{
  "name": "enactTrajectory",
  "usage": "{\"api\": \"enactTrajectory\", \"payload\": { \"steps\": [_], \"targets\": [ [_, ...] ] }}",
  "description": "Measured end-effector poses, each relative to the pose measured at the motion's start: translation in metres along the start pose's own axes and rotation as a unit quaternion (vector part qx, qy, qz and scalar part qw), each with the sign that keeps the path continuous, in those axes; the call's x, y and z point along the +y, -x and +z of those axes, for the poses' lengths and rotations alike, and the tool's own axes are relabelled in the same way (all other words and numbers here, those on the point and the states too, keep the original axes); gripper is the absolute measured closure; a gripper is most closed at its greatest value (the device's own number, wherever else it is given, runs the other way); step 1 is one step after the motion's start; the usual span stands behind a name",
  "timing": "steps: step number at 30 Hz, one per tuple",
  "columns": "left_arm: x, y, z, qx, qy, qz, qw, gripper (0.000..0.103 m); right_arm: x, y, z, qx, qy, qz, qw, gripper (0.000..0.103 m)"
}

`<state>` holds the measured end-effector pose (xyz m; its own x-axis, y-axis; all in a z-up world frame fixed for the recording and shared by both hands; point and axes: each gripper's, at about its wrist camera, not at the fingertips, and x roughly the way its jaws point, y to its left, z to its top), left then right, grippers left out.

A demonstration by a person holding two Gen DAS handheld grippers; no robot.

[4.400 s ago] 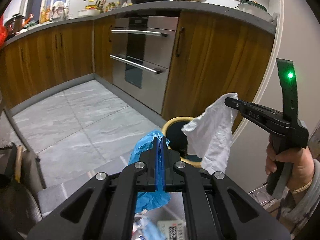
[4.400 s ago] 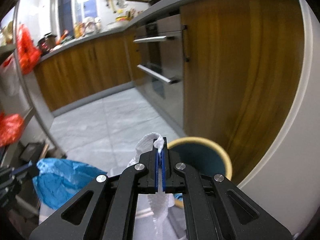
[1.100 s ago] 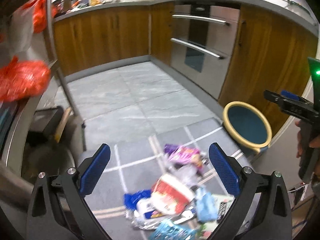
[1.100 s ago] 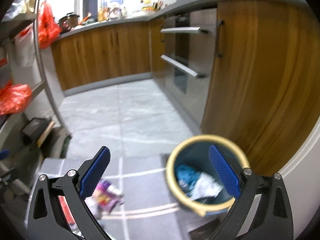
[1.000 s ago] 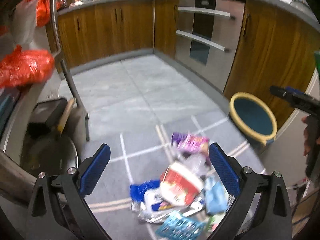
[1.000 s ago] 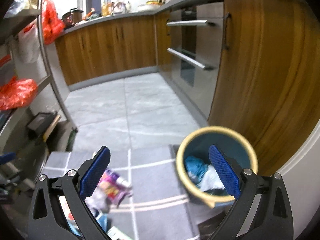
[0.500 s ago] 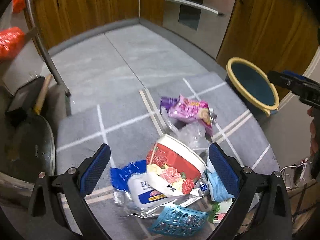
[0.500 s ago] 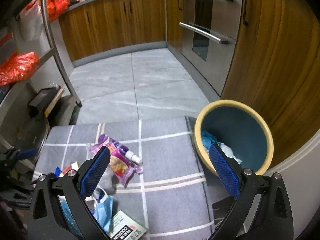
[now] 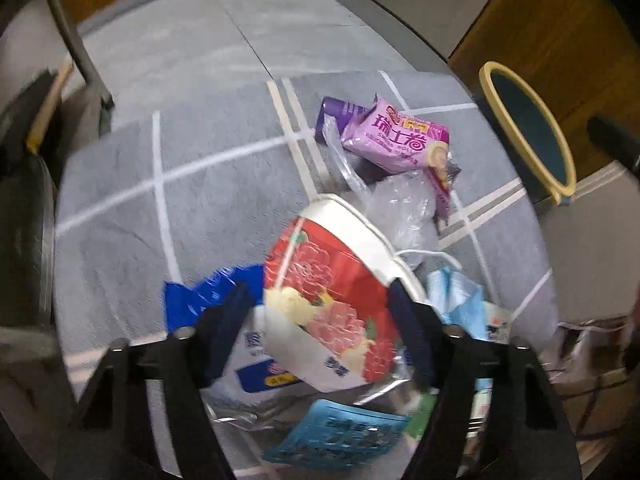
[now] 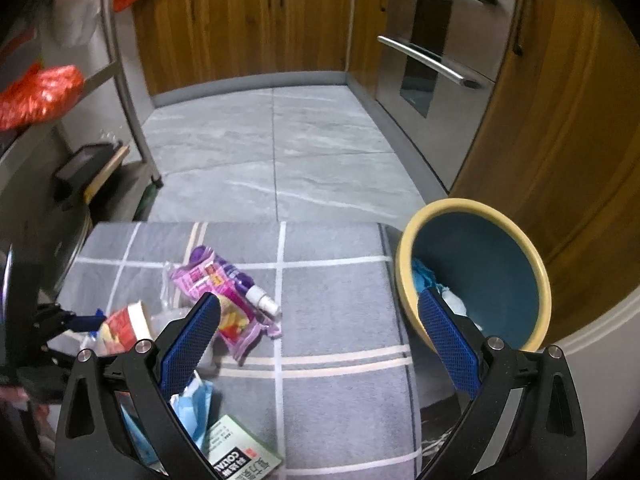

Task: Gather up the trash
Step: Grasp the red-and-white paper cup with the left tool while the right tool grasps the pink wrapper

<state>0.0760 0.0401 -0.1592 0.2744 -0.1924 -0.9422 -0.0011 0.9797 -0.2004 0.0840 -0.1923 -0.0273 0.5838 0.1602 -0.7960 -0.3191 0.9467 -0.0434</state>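
A pile of trash lies on a grey checked mat (image 9: 208, 184). My left gripper (image 9: 324, 332) is open, its jaws on either side of a red and white flowered paper cup (image 9: 332, 272) lying on its side. A pink snack bag (image 9: 396, 140), clear plastic (image 9: 404, 204) and a blue wrapper (image 9: 200, 300) lie around it. My right gripper (image 10: 320, 340) is open and empty above the mat, between the pink snack bag (image 10: 224, 288) and the yellow-rimmed blue bin (image 10: 476, 268). The bin holds blue and white trash (image 10: 432, 284). The left gripper (image 10: 80, 322) shows at the cup (image 10: 124, 326).
Wooden cabinets (image 10: 248, 24) and a steel oven (image 10: 436, 48) line the far side. A metal shelf rack (image 10: 124, 80) with red bags stands at the left. A white spray bottle (image 10: 262, 300), a blue mask (image 10: 196, 400) and a green-white box (image 10: 240, 456) lie on the mat.
Both grippers let go of the blue bag and white cloth into the bin, then opened. My left gripper has dropped down to the cup; my right gripper has tilted down toward the mat.
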Motion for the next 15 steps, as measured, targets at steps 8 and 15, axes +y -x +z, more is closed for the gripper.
{"api": "enactTrajectory", "payload": {
  "steps": [8, 15],
  "targets": [
    [0.001, 0.027, 0.002, -0.037, 0.008, -0.022, 0.9991, 0.08, 0.013, -0.017, -0.009, 0.023, 0.03, 0.024, 0.999, 0.005],
    [-0.016, 0.047, 0.003, -0.06, -0.021, -0.029, 0.9976, 0.085, 0.026, -0.031, -0.014, 0.038, 0.049, 0.05, 0.997, 0.01]
  ]
}}
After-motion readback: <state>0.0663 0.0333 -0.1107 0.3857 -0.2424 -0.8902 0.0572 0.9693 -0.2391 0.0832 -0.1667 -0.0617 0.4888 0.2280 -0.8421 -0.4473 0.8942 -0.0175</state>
